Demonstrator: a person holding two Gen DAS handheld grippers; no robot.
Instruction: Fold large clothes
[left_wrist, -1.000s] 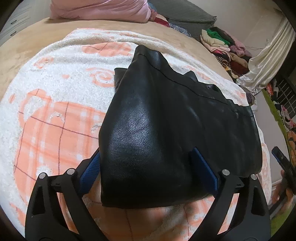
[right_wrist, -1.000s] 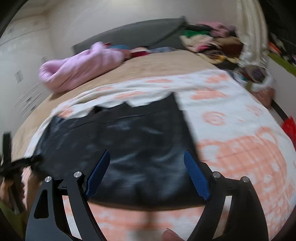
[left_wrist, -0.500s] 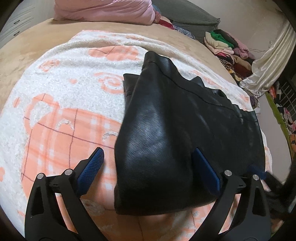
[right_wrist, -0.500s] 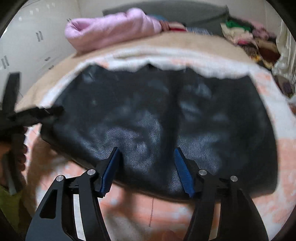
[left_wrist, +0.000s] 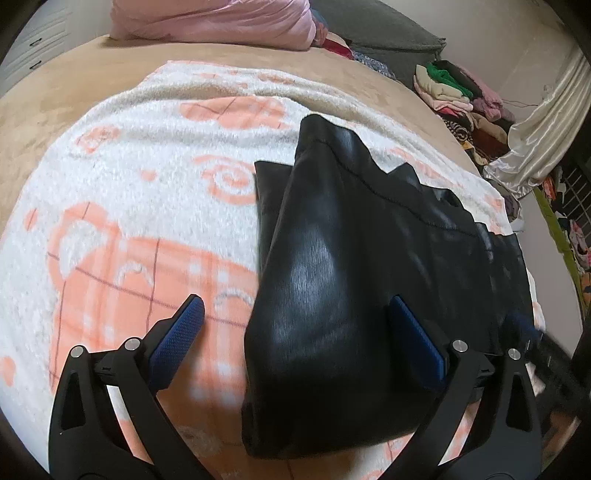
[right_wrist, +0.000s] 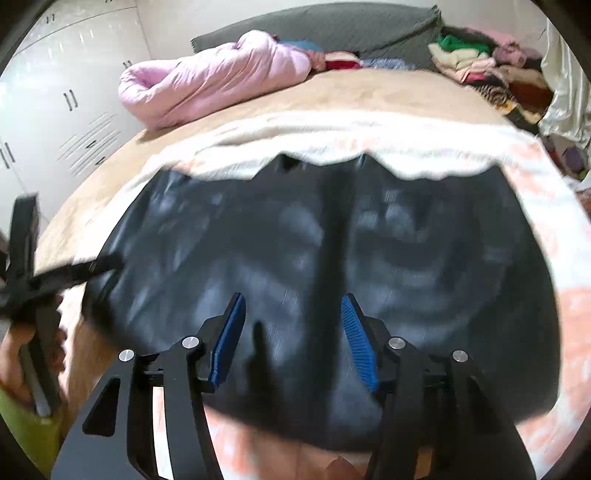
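A black leather garment (left_wrist: 351, 280) lies folded on a white and orange blanket (left_wrist: 122, 206) spread over the bed. My left gripper (left_wrist: 295, 332) stands wide open just above the garment's near left corner. Its left pad (left_wrist: 177, 332) is over the blanket and its right pad over the leather, gripping nothing. In the blurred right wrist view, my right gripper (right_wrist: 293, 332) hovers over the garment (right_wrist: 424, 266) with its jaws closing. A raised dark crease (right_wrist: 328, 251) runs toward the gap, and the pads do not press on it. The left gripper (right_wrist: 33, 280), held in a hand, shows at the far left.
A pink duvet (right_wrist: 207, 81) and a grey headboard (right_wrist: 332, 26) are at the bed's far end. Piled clothes (left_wrist: 461, 92) and a pale curtain (left_wrist: 535, 140) stand to the right. White wardrobe doors (right_wrist: 66, 110) line the left. The tan bed cover (left_wrist: 74, 92) borders the blanket.
My right gripper has swung left over the middle of the garment and its jaws have narrowed. In the left wrist view the garment's edge has slipped clear of the left pad.
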